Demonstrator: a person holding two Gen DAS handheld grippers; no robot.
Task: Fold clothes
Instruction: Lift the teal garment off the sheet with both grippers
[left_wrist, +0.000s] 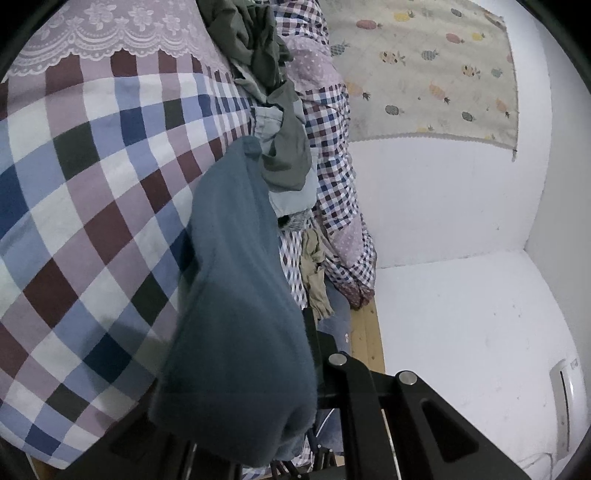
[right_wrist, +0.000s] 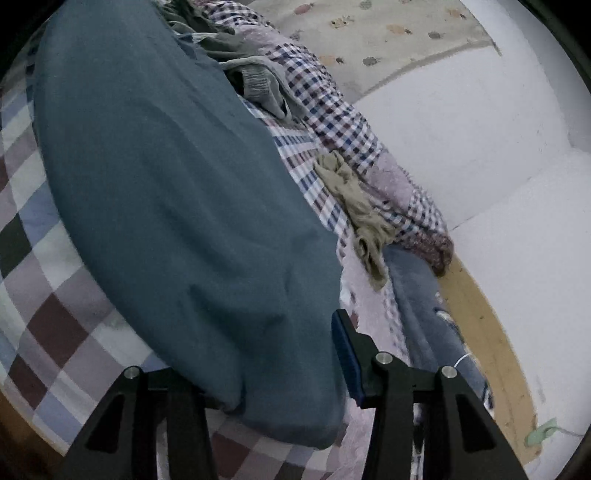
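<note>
My left gripper (left_wrist: 310, 398) fingers pinched tight on edge of teal garment (left_wrist: 236, 295), lifting it so cloth hangs clear of checked bed cover (left_wrist: 74, 177).

Right gripper (right_wrist: 280, 373) fingers half spread, garment fold between them; grip not confirmed. I judge it placed there to take second edge for fold.

Unfolded clothes pile (left_wrist: 273, 110) waits along bed's wall-side edge.

left gripper (left_wrist: 314, 369): clamped | right gripper (right_wrist: 258, 369): jaws apart (half-spread)
</note>
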